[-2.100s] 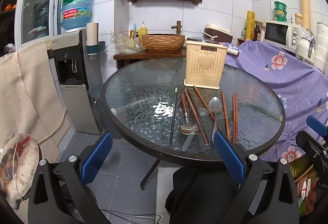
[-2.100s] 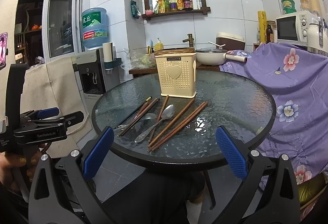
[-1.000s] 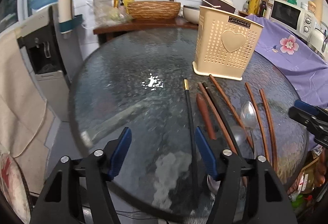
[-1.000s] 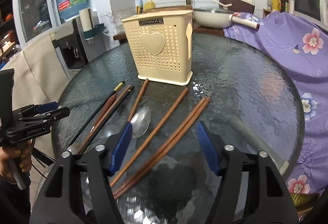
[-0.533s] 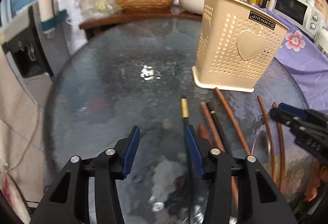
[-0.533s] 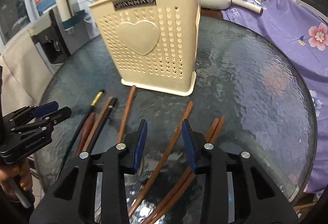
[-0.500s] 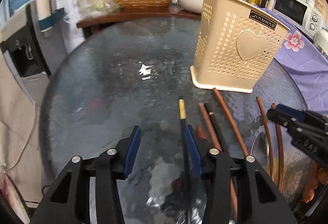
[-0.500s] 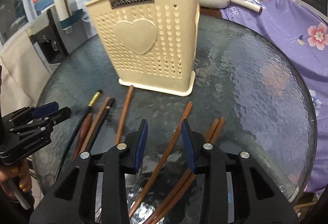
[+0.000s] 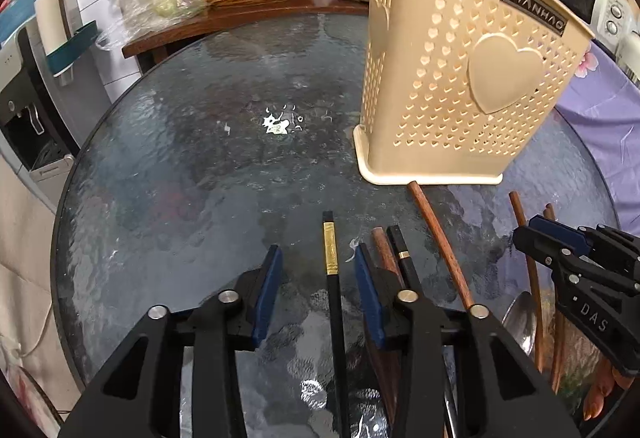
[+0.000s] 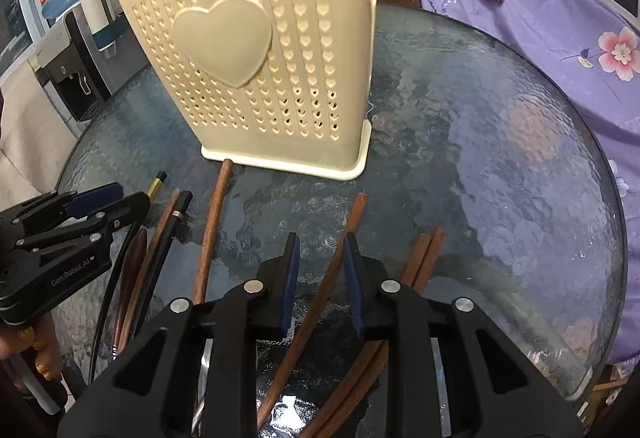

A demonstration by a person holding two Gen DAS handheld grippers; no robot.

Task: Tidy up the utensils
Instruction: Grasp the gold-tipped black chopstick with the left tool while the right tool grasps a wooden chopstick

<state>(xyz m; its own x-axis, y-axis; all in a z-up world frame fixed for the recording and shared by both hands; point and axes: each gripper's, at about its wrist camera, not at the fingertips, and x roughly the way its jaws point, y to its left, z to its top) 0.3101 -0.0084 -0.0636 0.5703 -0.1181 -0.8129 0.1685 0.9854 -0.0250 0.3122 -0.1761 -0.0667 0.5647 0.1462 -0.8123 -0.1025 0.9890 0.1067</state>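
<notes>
Black chopstick (image 9: pixel 333 294) between left claw (image 9: pixel 318 266); brown chopstick (image 10: pixel 320 290) between right claw (image 10: pixel 319 256).

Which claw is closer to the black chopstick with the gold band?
Left. The left claw straddles the black chopstick with the gold band, its jaws open on either side. The right claw sits farther right, around a brown chopstick.

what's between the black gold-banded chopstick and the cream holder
Bare glass table in the left wrist view: the black chopstick tip stops short of the holder, nothing between.
</notes>
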